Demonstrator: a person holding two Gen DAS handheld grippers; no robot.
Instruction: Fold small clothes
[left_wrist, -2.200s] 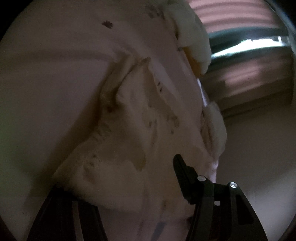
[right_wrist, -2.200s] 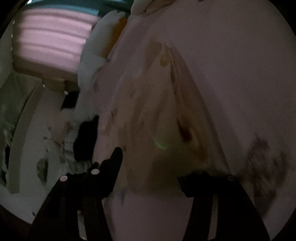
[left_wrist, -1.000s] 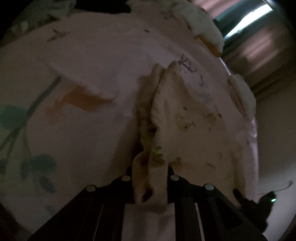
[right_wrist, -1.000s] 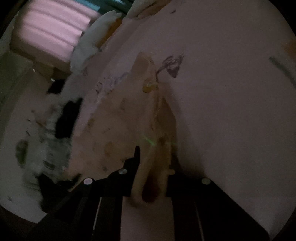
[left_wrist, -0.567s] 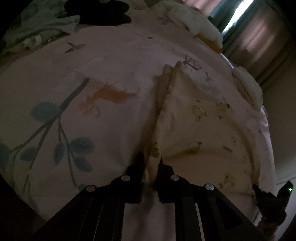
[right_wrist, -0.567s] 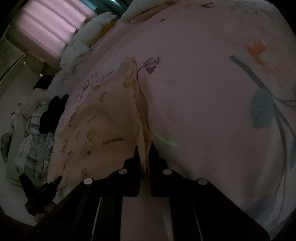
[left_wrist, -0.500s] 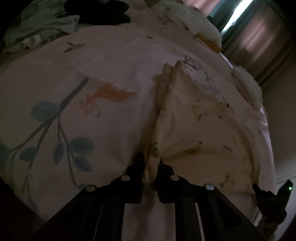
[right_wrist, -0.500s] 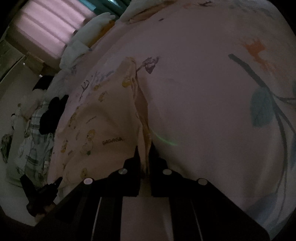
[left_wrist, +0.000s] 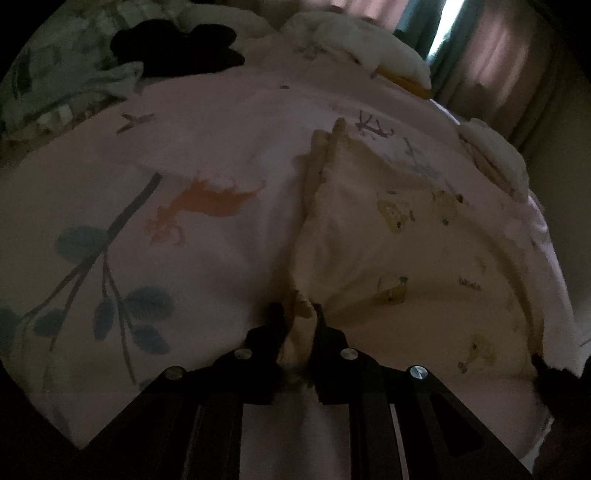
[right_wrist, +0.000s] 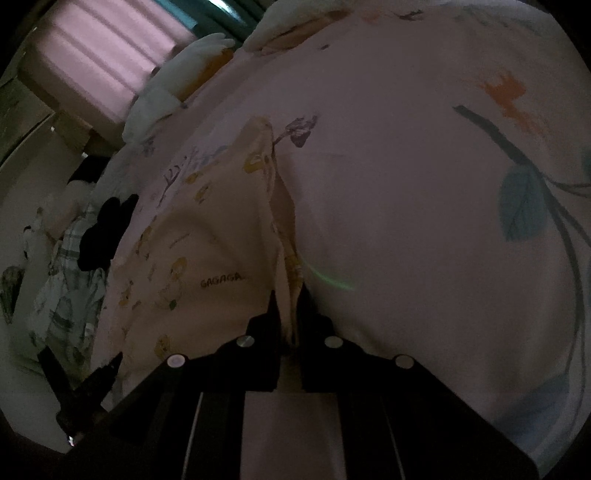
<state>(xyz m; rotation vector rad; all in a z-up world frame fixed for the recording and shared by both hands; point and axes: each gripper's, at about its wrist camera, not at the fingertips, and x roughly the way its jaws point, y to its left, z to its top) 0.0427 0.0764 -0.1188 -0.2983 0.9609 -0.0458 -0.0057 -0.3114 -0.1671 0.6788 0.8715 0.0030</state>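
On bedsheet (left_wrist: 207, 140), both tools pinch garment (left_wrist: 388, 251) edges, seemingly

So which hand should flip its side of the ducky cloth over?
Probably right: the right gripper pinches a flat edge of the ducky cloth, spread out beside it; the left gripper holds a bunched wad.

Cream garment stretched across the bed
Small cream garment (left_wrist: 388, 251) with yellow duck prints, "GAGAGA" lettering, lies spread on the bed, near corners lifted.
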